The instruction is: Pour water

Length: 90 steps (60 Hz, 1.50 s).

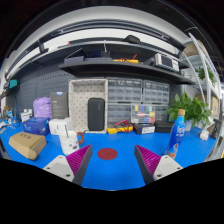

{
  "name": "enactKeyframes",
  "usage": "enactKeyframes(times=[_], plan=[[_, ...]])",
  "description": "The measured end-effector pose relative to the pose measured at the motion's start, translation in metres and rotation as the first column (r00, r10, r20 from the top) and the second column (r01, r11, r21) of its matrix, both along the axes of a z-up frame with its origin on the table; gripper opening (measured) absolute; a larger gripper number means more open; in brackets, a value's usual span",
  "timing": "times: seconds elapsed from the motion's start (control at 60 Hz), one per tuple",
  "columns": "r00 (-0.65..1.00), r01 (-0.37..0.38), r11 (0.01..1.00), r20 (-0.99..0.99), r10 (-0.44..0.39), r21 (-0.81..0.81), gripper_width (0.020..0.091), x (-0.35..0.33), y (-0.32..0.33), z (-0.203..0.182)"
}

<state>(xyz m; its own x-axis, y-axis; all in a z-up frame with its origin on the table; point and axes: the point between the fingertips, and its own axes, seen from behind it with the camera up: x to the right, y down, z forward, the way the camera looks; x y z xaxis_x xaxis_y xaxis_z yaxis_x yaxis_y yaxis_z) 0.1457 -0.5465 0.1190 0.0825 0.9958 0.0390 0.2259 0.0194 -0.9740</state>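
Approach comes first, by my judgement: nothing is in my grasp, and the water bottle [178, 132] stands off at the right of the frame, well apart from my fingers, on the blue table [115, 165]. My gripper [112, 160] is spread wide, with only bare tabletop and a red round mark [107, 153] in the gap between the pads [76, 158].

To do this well I would swing right and square up to the bottle, so that it enters the gap centred, with one pad on either side of its body below the blue cap. I would close on the middle of the body, not the neck, since a tall thin bottle probably tips if it is nudged off-centre. The green plant [190, 108] sits close behind it, so a low, straight line in seems safer than a sweep. I cannot make out any cup or vessel to pour into.

Counting what I see: one bottle, one red mark, one plant at the right, one cardboard box [27, 145] at the lower left, one purple box [42, 107] above it, and two pads of mine. The small items on the back shelf are too tiny to count.
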Motion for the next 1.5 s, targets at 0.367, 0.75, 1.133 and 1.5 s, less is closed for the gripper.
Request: enactKeyframes(times=[0.367,0.75,1.133,1.5], plan=[[0.99,0.137,0.99,0.017,-0.137,0.017,0.086,0.024,0.135,-0.031],[0.99,0.14,0.988,-0.041,-0.137,0.066,0.0852,-0.019,0.255,-0.022],[0.996,0.083,0.996,-0.05,-0.081,0.045,0.0507,-0.091,0.268,-0.033],[0.997,0.059,0.989,-0.059,-0.052,0.133,0.0298,-0.095,0.258,-0.033]])
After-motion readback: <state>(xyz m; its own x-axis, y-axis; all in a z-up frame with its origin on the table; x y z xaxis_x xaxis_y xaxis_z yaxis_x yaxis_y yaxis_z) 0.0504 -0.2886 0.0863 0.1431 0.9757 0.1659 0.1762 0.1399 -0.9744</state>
